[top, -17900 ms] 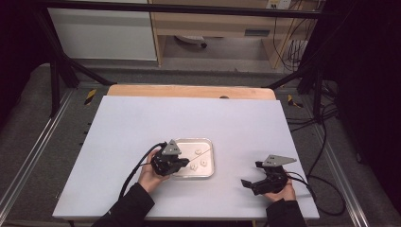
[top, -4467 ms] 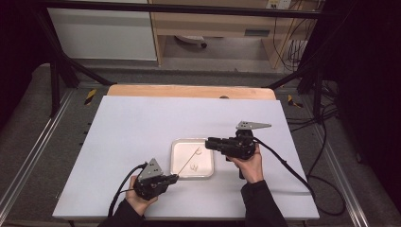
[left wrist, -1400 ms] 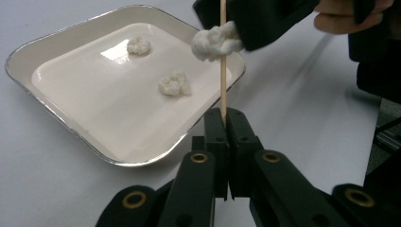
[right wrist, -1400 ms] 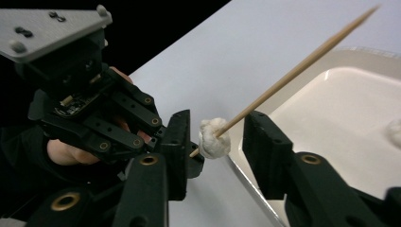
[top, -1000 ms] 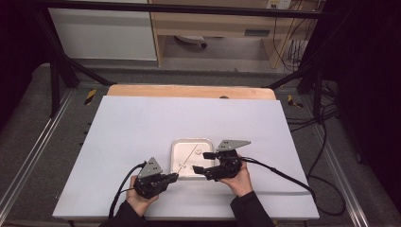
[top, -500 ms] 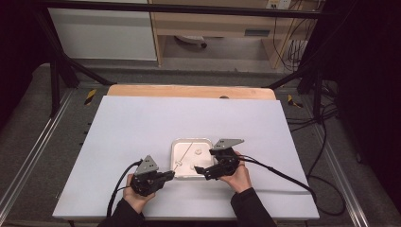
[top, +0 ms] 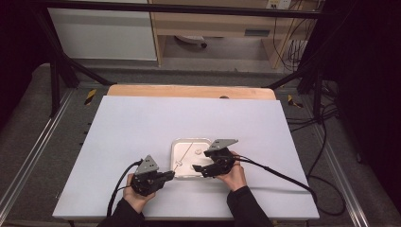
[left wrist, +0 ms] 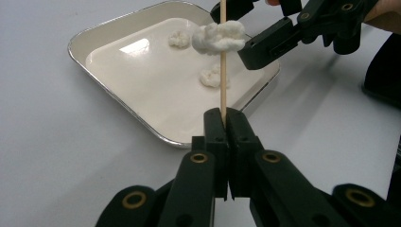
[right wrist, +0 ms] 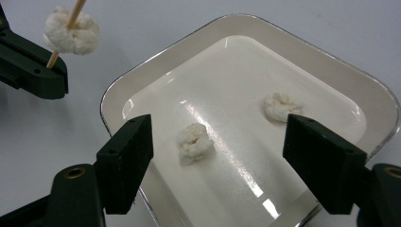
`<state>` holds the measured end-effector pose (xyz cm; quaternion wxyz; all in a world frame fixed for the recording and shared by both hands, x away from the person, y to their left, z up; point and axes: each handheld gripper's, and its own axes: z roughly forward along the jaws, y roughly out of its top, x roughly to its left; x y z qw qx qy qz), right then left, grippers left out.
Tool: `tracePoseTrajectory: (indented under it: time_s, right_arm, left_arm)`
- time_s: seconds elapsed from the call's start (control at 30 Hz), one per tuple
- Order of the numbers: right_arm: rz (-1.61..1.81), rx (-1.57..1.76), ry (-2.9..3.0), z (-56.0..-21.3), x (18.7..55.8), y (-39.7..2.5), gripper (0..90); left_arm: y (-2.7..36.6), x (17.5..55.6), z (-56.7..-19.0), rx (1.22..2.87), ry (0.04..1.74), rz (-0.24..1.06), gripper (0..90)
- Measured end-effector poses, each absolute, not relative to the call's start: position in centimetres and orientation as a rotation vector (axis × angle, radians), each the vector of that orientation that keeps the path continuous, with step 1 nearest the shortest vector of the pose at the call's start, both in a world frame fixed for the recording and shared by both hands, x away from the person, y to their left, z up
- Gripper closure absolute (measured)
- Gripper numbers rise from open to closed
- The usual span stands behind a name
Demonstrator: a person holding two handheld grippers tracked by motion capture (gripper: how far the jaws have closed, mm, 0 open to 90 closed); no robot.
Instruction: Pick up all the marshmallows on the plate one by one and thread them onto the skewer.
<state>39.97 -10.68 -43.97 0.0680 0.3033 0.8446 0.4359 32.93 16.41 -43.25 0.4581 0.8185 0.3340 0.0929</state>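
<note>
Threading puffs onto a stick
Right tongs point(right wrist: 215, 156) have come back open above a tray puff point(right wrist: 194, 143); left tongs point(left wrist: 226, 124) clench the stick point(left wrist: 223, 71), one puff point(left wrist: 218, 37) already on.

One tray point(right wrist: 118, 101), one skewer point(left wrist: 223, 90) in my left jaws carrying one white piece point(left wrist: 217, 37), two white pieces point(right wrist: 194, 143) in the tray.

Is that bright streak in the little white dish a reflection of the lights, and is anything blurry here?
Yes: in the right gripper view glare runs across the glossy tray floor beside the nearer white piece; in the left gripper view a bright patch sits there too, and the left gripper looks slightly soft up close; the high view has dark surroundings and a softer, less detailed image.
</note>
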Motion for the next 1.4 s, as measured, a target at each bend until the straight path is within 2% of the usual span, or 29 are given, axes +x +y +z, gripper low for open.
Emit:
tracePoseTrajectory:
  time_s: [0.13, 0.53, 0.9, 1.4]
  right_arm:
    - [1.272, 0.869, 2.565, -44.1, 40.0, -9.9, 30.8]
    - [1.188, 0.787, 2.615, -44.8, 40.0, -8.3, 53.0]
    - [1.161, 0.747, 2.614, -45.1, 39.8, -8.2, 66.5]
    - [1.195, 0.794, 2.604, -44.6, 39.7, -8.4, 70.8]
  left_arm:
    - [16.4, 32.9, -43.2, 2.016, 0.823, 0.229, 88.6]
    - [16.4, 32.9, -43.3, 2.019, 0.820, 0.228, 88.6]
    - [16.3, 32.9, -43.3, 2.019, 0.821, 0.227, 88.6]
    - [16.3, 32.8, -43.3, 2.021, 0.813, 0.229, 88.6]
